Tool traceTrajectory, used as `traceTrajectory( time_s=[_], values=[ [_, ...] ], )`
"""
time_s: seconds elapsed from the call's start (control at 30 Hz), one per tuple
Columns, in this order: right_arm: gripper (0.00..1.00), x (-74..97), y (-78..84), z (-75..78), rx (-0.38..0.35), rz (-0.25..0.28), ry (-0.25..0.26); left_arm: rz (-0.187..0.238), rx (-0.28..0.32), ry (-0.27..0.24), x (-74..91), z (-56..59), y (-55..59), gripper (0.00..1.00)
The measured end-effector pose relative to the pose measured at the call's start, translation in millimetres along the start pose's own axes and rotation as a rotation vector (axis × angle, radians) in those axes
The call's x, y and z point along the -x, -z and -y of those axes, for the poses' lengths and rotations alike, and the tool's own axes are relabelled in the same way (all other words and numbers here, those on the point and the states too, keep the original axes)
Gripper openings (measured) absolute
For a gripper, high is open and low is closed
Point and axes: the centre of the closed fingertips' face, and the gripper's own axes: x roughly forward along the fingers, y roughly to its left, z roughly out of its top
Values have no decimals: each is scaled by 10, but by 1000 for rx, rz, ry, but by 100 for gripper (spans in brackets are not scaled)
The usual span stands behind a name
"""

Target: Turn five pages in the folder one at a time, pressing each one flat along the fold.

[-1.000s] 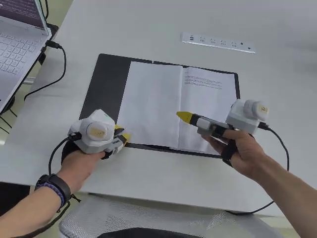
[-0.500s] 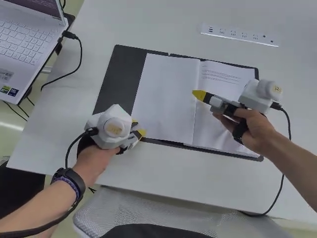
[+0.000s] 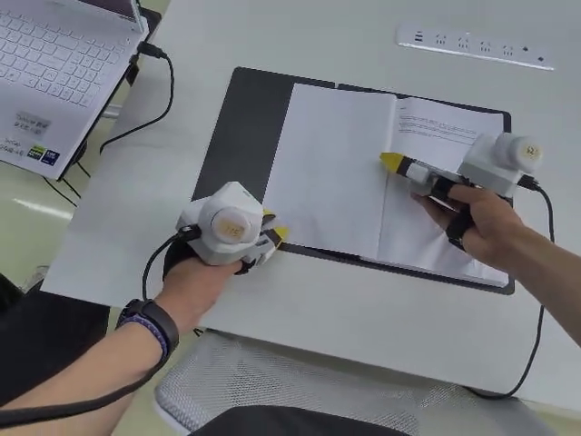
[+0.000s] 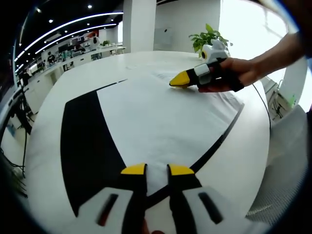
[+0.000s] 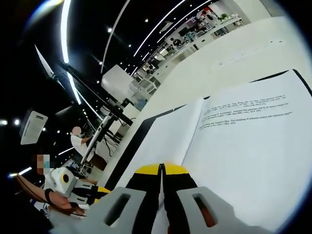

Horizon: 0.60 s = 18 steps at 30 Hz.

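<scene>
— Yellow tips on the right gripper point(image 5: 162, 168) are pressed together with nothing between them; the right gripper view makes that plain.
— And where do they sit?
— At the fold point(image 3: 382, 218) of the open folder point(image 3: 238, 127), reaching in from the right; in the left gripper view the tip lies low over the paper, though I cannot tell whether it truly touches.
— The left gripper point(image 4: 157, 169)?
— Its jaws stand a little apart and grip nothing; the tips are over the folder's near edge, by the lower left corner of the blank page point(image 3: 331, 163).
— How do the pages lie?
— The blank page lies flat to the left of the fold, leaving a black strip of the left cover bare; the printed page point(image 3: 445, 127) lies to the right of it, with a few lines of text at its top; the person's right hand point(image 3: 481, 227) is over its lower part.
— And around the folder?
— It lies on a white table point(image 3: 300, 27); a white power strip point(image 3: 477, 47) lies beyond it, well apart; an open laptop point(image 3: 54, 64) sits at the far left, with a black cable point(image 3: 170, 91) looping on the table between laptop and folder; a dark band point(image 3: 150, 320) is on the left wrist; a mesh chair seat point(image 3: 272, 391) shows below the table's near edge.
</scene>
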Motion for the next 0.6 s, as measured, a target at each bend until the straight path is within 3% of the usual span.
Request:
traceTrajectory(
  time_s=[0.27,0.3,0.6],
  values=[
    [0,-8,-9,23,10,3,-29,1,14,-4,-5,6,3,13],
    [0,-10,-21,40,14,7,-25,4,37,-7,-5,-2,-1,13],
    [0,-115,-202,174,-29,62,-8,9,49,-23,-2,-16,0,11]
  ],
)
